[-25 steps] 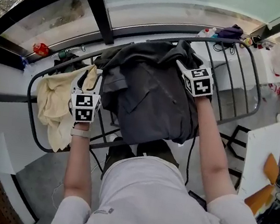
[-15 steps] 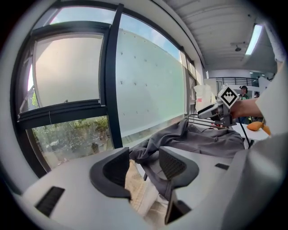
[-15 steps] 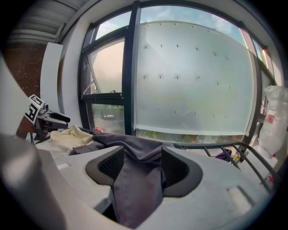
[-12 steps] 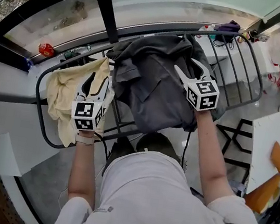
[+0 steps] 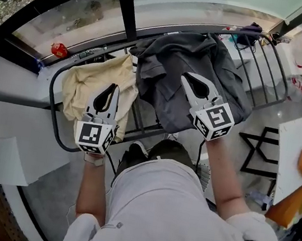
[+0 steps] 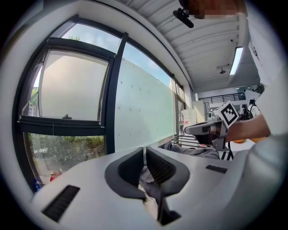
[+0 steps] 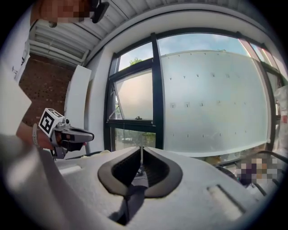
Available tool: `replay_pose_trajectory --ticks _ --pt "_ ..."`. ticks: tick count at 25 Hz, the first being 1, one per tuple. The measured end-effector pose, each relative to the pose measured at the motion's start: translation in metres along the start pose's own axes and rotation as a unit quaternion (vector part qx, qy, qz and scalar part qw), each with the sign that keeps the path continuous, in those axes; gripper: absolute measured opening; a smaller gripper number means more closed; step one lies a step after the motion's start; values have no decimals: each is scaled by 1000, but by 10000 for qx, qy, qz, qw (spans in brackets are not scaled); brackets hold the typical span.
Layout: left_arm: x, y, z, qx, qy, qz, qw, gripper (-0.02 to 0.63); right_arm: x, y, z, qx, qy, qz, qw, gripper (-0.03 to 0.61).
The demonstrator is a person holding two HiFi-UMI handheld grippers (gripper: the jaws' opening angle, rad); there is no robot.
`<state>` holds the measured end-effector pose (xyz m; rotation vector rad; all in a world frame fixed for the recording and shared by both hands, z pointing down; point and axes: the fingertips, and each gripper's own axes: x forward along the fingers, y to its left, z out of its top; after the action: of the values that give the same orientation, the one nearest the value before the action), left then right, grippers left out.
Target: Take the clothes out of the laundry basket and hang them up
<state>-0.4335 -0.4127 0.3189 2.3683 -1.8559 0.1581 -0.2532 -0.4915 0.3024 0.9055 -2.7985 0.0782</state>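
Two garments drape the drying rack [image 5: 53, 120]: a dark grey shirt [image 5: 204, 69] across its middle bars and a cream cloth [image 5: 91, 82] at its left end. Bare bars lie open at the rack's right end. The left tool [image 5: 110, 89] and the right tool [image 5: 188, 79] hover over the rack's near side, jaws closing, nearly together, on nothing.

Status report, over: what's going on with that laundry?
Left gripper, right gripper: jaws closing, nothing between them. Dark shirt and yellow cloth draped on rack. Nothing blocking.

Laundry-drying spot — clothes rack [image 5: 51, 98] beside tall windows [image 5: 54, 16]
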Motion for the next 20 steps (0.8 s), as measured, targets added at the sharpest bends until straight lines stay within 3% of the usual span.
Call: replay_pose_trajectory --ticks 11,20 --pt "-64 -7 13 41 -390 -163 9991 2 -17 101 11 8 -379 656 9971 8" --pt "-87 -10 20 180 -484 -248 9984 2 -27 127 14 -218 -495 666 9963 8"
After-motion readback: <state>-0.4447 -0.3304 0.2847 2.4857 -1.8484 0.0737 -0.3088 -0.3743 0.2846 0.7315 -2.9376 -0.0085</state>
